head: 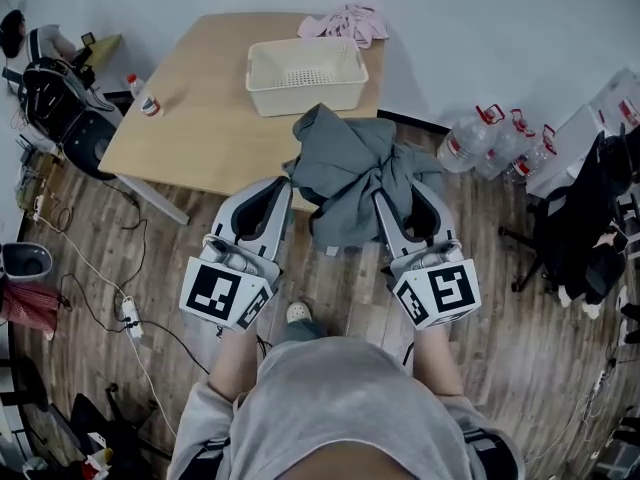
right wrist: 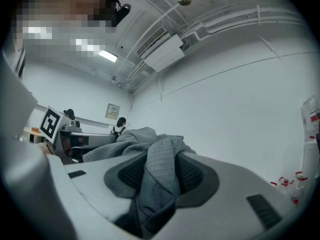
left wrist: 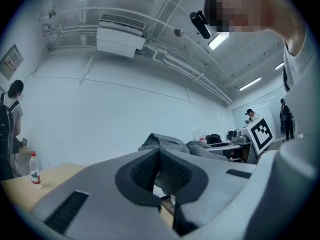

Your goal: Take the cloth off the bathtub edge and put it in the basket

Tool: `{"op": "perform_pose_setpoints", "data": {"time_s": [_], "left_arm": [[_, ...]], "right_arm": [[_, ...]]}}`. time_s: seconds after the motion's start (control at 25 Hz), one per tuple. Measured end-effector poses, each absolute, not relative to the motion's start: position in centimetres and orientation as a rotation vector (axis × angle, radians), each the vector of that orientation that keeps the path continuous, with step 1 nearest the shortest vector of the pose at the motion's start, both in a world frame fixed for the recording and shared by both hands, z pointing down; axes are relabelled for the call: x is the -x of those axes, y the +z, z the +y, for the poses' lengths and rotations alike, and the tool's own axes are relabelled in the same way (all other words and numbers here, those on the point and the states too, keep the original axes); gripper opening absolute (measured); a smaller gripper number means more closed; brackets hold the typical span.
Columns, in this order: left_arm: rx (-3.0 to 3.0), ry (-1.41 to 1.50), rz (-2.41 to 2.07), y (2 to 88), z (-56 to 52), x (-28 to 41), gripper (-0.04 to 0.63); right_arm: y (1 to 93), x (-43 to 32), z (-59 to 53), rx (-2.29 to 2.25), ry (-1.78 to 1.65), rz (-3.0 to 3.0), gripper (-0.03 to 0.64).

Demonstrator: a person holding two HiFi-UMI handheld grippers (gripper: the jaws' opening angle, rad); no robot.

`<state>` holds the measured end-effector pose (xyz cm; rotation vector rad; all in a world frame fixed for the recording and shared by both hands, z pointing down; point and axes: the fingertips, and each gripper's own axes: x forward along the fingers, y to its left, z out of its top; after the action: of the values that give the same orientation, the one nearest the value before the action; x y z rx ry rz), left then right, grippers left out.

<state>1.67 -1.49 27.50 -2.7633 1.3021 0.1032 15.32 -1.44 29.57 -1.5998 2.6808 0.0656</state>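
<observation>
- I read the right gripper (head: 385, 193) as closed: its fingers (right wrist: 192, 174) pinch a thick fold of the grey cloth (head: 345, 173).
- Left gripper (head: 288, 183): fingertips pressed together on the cloth's other side.
- Cloth hangs bunched between both grippers, at the near edge of the surface (head: 200, 128), above the floor (head: 340, 298).
- Basket (head: 300, 96) stands on the surface just beyond the cloth.

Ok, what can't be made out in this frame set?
Bathtub: in no view.
Table's near right corner: head view, the grey cloth hangs over it.
Right gripper's pad contact: right gripper view, bunched cloth between the jaws covers it.
Bottle label: head view, too small.
Basket floor's near strip: head view, its front wall hides it.
</observation>
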Motion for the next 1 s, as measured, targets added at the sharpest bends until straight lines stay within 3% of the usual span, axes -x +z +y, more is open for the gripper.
{"op": "perform_pose_setpoints", "data": {"time_s": [1.0], "left_arm": [[2.857, 0.080, 1.189, 29.2, -11.9, 4.9, -0.002]], "right_arm": [[30.7, -9.3, -10.5, 1.765, 0.045, 2.597, 0.164]]}}
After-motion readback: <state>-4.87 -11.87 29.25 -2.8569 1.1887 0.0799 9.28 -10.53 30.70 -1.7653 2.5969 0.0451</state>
